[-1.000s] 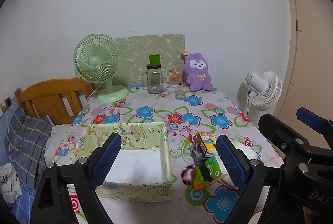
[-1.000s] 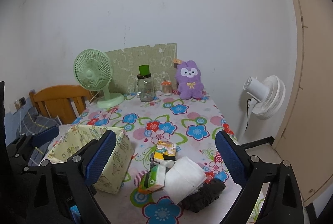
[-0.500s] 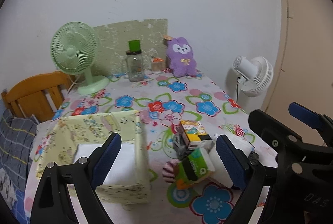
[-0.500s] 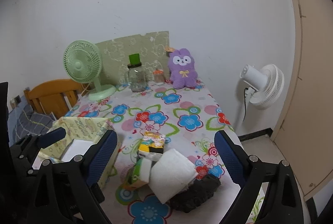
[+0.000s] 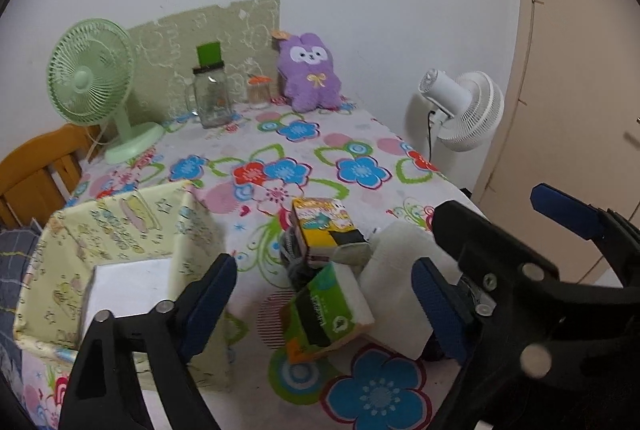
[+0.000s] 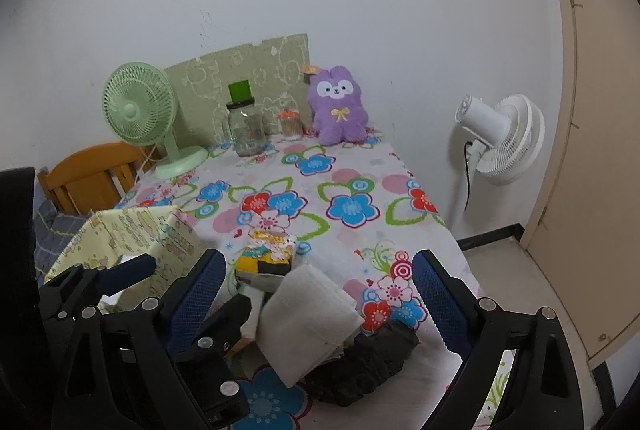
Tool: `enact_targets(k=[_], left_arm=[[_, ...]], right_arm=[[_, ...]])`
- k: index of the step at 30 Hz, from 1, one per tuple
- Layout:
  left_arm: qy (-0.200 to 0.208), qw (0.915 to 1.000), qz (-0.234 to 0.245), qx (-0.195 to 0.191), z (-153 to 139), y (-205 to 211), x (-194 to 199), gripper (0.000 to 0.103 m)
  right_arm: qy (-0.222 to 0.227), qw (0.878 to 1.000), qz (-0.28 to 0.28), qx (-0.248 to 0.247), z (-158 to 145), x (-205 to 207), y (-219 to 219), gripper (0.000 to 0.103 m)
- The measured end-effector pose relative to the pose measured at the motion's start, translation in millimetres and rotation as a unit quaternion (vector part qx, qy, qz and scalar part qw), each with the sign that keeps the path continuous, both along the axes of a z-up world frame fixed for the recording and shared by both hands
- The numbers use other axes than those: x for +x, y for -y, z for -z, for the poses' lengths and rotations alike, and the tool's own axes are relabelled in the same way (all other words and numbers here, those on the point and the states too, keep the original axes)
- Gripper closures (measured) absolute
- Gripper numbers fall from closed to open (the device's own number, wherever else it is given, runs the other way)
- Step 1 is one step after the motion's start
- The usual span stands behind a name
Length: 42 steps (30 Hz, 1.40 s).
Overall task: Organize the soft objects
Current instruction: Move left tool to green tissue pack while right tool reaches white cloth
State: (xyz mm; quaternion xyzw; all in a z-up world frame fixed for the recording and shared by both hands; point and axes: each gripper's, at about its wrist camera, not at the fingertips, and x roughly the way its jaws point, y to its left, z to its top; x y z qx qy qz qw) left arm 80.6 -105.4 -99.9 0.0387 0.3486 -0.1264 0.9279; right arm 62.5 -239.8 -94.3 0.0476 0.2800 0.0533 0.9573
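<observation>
swinging my left gripper (image 5: pixel 322 306) right off the fabric box (image 5: pixel 120 242) toward the green tissue pack (image 5: pixel 330 314), fingers wide open and empty like my right gripper (image 6: pixel 318 306), ready to grasp it.

Glossy floral tablecloth (image 5: pixel 352 150), fuzzy purple plush (image 5: pixel 310 74), clear glass jar (image 5: pixel 210 102).

No text can be read: the dark band on the near green tissue pack (image 5: pixel 328 312) carries print too small to make out, and the yellow pack (image 5: pixel 322 220) shows only pictures.
</observation>
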Motion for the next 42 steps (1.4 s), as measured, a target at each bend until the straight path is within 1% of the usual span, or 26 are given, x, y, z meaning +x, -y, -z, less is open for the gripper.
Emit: enact_targets(k=[7,12,14,17,20,23,25,27,30,34,36,38,39,41,42], left_arm=[[-0.033,0.9995,-0.002,-0.003,16,2,10,0.017],[-0.020,0.9994,-0.013,0.025,21,7,9,0.017],[-0.017,0.9992,-0.016,0.033,23,8,9,0.017],[-0.014,0.9990,-0.014,0.039,24,11,8,0.018],[-0.016,0.9991,-0.005,0.040,25,16,8,0.022],[-0.020,0.9990,0.004,0.041,27,21,9,0.023],[-0.027,0.9988,0.002,0.040,30,21,11,0.025],[-0.037,0.9987,-0.001,0.037,33,19,13,0.029],[-0.049,0.9983,-0.008,0.030,38,16,16,0.031],[-0.061,0.9979,-0.010,0.023,43,13,18,0.036],[-0.070,0.9974,-0.007,0.018,46,12,19,0.045],[-0.076,0.9970,-0.006,0.016,48,12,21,0.050],[-0.076,0.9970,-0.006,0.016,48,11,21,0.054],[-0.075,0.9970,-0.007,0.017,47,11,21,0.059],[-0.074,0.9971,-0.008,0.018,47,11,21,0.061]], right_arm=[[-0.030,1.000,0.001,0.002,18,13,1,0.007],[-0.051,0.999,-0.002,0.007,30,21,-1,0.009],[-0.059,0.998,-0.004,0.007,34,25,-2,0.011],[-0.071,0.997,-0.005,0.010,40,29,-2,0.011],[-0.077,0.997,-0.003,0.013,44,32,-1,0.011],[-0.081,0.997,-0.004,0.014,46,34,0,0.012],[-0.084,0.996,-0.004,0.014,48,35,0,0.012],[-0.089,0.996,-0.005,0.014,51,37,0,0.015],[-0.101,0.995,-0.007,0.019,57,41,1,0.017],[-0.114,0.993,-0.011,0.027,62,46,1,0.024],[-0.123,0.992,-0.015,0.032,66,48,-1,0.031],[-0.132,0.990,-0.015,0.037,69,50,-1,0.042],[-0.134,0.990,-0.012,0.037,71,52,-1,0.044],[-0.137,0.990,-0.009,0.038,72,53,0,0.059],[-0.137,0.990,-0.006,0.037,72,53,1,0.063]])
